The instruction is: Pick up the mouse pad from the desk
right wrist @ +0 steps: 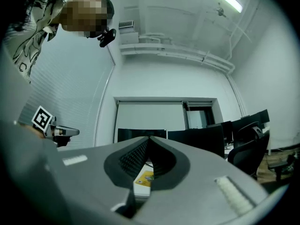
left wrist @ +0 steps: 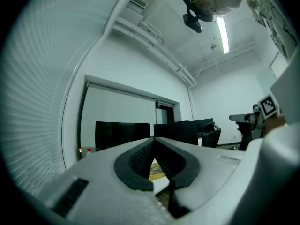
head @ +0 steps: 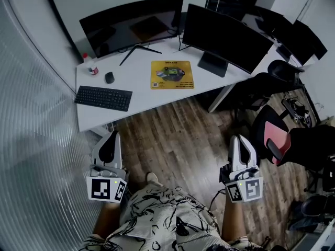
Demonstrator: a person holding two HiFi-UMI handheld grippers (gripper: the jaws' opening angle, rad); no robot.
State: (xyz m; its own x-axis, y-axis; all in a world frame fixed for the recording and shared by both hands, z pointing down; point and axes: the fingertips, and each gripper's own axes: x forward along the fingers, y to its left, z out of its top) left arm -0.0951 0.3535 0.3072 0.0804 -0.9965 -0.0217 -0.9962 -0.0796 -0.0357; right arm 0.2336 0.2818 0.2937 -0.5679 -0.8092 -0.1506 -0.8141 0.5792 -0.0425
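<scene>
While left tongs (head: 112, 135) and right tongs (head: 239, 139) press together, mouse pad (head: 172, 75) parallels desk (head: 144, 95) lengthwise.

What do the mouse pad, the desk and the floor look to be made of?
Mouse pad: thin, flat and matte yellow with a printed picture. It is probably fabric over foam or rubber, but the look leaves that open.
Desk: smooth white top with a faint sheen, likely laminate.
Floor: brown planks with visible grain, either wood or wood-look laminate.
</scene>
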